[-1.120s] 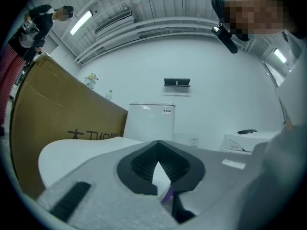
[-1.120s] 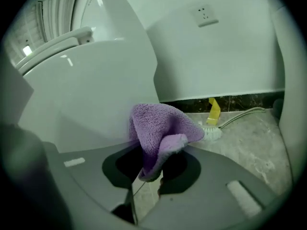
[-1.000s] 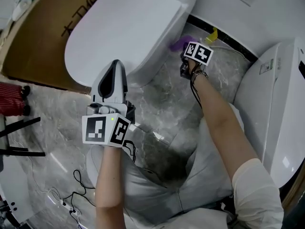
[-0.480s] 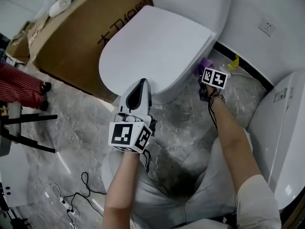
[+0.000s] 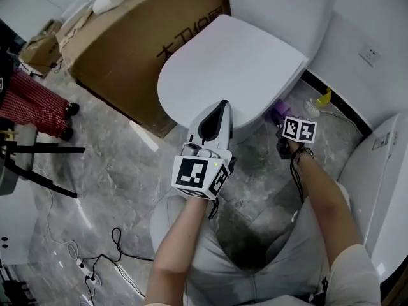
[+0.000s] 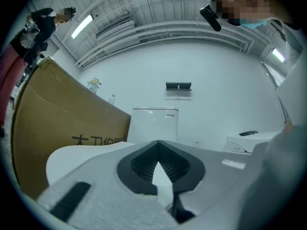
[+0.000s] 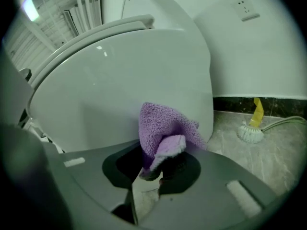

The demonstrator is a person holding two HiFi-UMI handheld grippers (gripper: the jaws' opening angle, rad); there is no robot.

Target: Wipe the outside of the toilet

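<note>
A white toilet (image 5: pixel 236 62) with its lid down stands against the wall, seen steeply from above. A large brown cardboard box (image 5: pixel 127 50) is just beside it on one side, and a second white fixture (image 5: pixel 389 183), probably another toilet, is on the other. The floor is grey marbled tile.

A person kneels in front, holding a gripper in each hand. The left gripper (image 5: pixel 220 110) hovers over the front edge of the lid. Its jaws are closed together with nothing between them, and the left gripper view looks across the lid to the tank. The right gripper (image 5: pixel 284 121) is low at the bowl's right side, near the floor. It is clamped on a bunched purple cloth (image 5: pixel 277 111), which seems to rest against the bowl's curved outer wall (image 7: pixel 120 90). A toilet brush (image 5: pixel 311 107) with a yellow handle lies on the floor behind it, by the wall.

The toilet looks fixed, hard and glazed, so the cloth should slide easily and the toilet needs no holding. The cloth (image 7: pixel 163 128) is soft, light, fluffy terry. It will fold and flop, so it is probably best gripped at a gathered fold, as it is here, leaving loose fabric ahead of the jaws to meet the surface.

The count is one toilet being wiped, one neighbouring white fixture, one box, two grippers, one cloth and one brush.
</note>
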